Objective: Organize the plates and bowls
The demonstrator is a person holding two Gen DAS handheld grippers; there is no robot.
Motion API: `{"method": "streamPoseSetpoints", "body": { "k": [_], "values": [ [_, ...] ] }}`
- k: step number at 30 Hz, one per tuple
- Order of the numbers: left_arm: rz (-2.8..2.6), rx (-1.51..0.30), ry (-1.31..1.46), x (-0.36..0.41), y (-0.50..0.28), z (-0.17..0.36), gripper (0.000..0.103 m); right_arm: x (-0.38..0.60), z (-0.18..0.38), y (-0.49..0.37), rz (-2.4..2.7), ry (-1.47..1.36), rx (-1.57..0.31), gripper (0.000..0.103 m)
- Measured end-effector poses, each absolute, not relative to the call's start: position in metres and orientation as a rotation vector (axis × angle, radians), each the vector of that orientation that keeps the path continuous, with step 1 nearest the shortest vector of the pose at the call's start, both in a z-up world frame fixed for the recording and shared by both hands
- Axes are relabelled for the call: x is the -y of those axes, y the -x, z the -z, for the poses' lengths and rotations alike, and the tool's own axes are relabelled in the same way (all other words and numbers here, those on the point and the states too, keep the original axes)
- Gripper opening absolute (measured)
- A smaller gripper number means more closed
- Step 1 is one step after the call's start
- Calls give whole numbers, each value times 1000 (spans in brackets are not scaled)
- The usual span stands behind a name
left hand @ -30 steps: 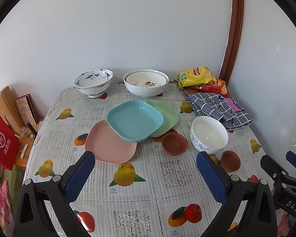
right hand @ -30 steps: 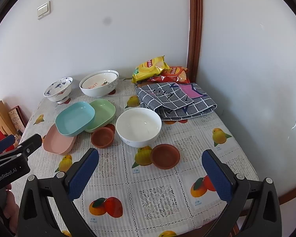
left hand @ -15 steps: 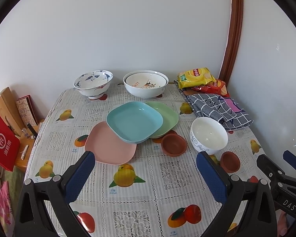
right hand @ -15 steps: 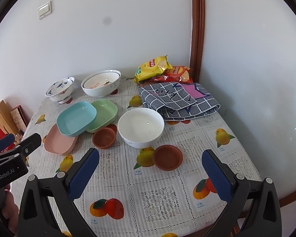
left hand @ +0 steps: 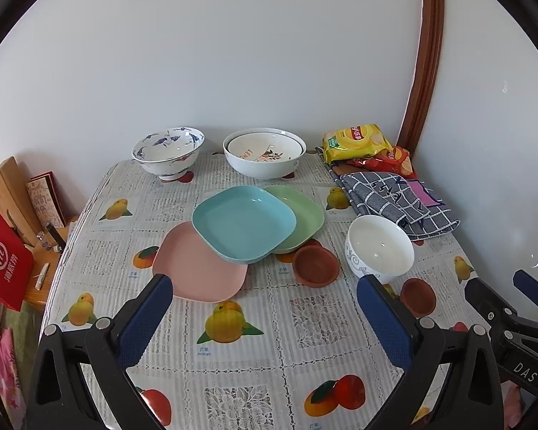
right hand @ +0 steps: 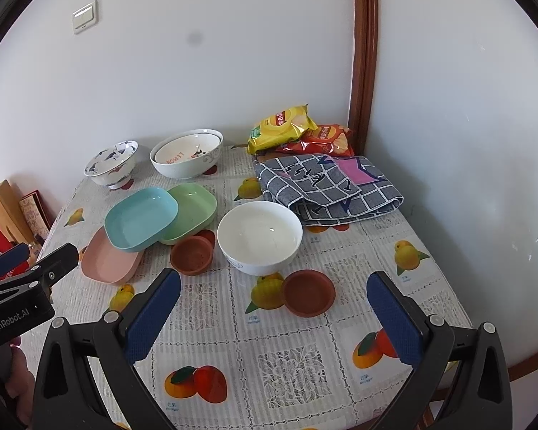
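Note:
A blue plate (left hand: 243, 223) rests tilted on a pink plate (left hand: 197, 268) and a green plate (left hand: 301, 211) mid-table. Two brown saucers (left hand: 315, 266) (left hand: 417, 296) and a plain white bowl (left hand: 378, 247) lie to their right. A blue-patterned bowl (left hand: 168, 152) and two nested white bowls (left hand: 264, 154) stand at the back. My left gripper (left hand: 265, 315) is open and empty above the near table. My right gripper (right hand: 274, 313) is open and empty, near the brown saucer (right hand: 307, 296) and the white bowl (right hand: 260, 236).
A checked cloth (right hand: 326, 188) and snack bags (right hand: 287, 129) lie at the back right by the wall corner. A fruit-print tablecloth (left hand: 254, 344) covers the table. Red bag and boxes (left hand: 3, 254) stand off the left edge.
Both grippers have drifted slightly; the table scene sits a little higher and farther right in the right wrist view. No object has moved.

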State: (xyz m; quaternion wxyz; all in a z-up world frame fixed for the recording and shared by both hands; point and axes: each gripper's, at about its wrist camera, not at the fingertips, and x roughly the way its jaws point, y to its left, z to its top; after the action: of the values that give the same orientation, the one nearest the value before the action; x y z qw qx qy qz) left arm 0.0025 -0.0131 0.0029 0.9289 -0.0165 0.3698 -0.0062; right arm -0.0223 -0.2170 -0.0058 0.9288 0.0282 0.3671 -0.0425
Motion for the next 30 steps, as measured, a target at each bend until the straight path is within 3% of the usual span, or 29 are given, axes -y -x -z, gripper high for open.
{"method": "streamPoseSetpoints", "body": {
  "k": [30],
  "values": [
    [-71,-876,119,-61,-77,54,103,161,55,-64,-6,22,-840,101]
  ]
}}
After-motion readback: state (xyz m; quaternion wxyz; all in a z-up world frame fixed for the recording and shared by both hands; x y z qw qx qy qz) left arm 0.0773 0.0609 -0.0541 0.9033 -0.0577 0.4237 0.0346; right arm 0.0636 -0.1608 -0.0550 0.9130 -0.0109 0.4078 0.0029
